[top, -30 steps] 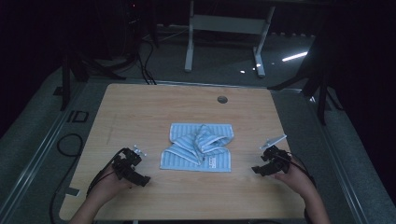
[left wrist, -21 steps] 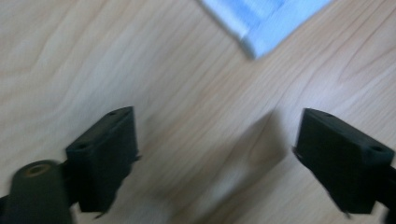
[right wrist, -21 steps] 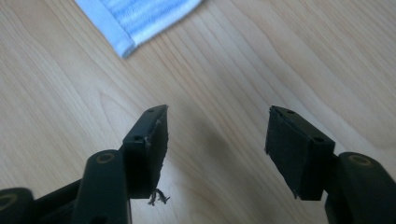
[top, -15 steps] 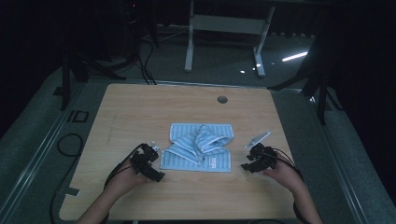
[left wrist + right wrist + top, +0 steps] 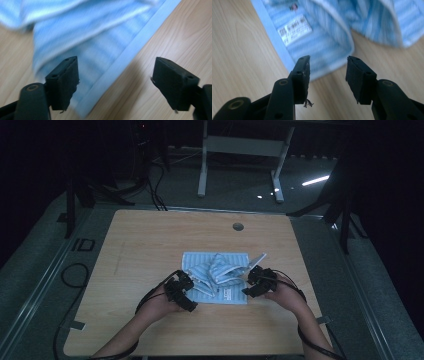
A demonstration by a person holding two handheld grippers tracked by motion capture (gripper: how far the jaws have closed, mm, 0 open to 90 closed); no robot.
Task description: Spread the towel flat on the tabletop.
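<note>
A blue-and-white striped cloth (image 5: 216,275) lies crumpled in the middle of the wooden table (image 5: 150,245). My left gripper (image 5: 191,282) sits at its near left corner and my right gripper (image 5: 249,283) at its near right corner. In the left gripper view the jaws (image 5: 115,75) stand wide apart over the cloth's hemmed corner (image 5: 110,75), and the pads do not touch it. In the right gripper view the gripper (image 5: 328,67) points at the corner by the white label (image 5: 295,28), with nothing pinched. Both pairs of jaws have just been closing, with bare wood and cloth edge between them.
A round cable hole (image 5: 238,226) sits near the table's far edge. Beyond the table stands a white desk frame (image 5: 240,145). Black cables (image 5: 75,275) lie on the floor at the left. Bare wood surrounds the cloth on all sides.
Both hands have moved inward from the table's sides to the cloth's near corners. The cloth itself lies as before.
</note>
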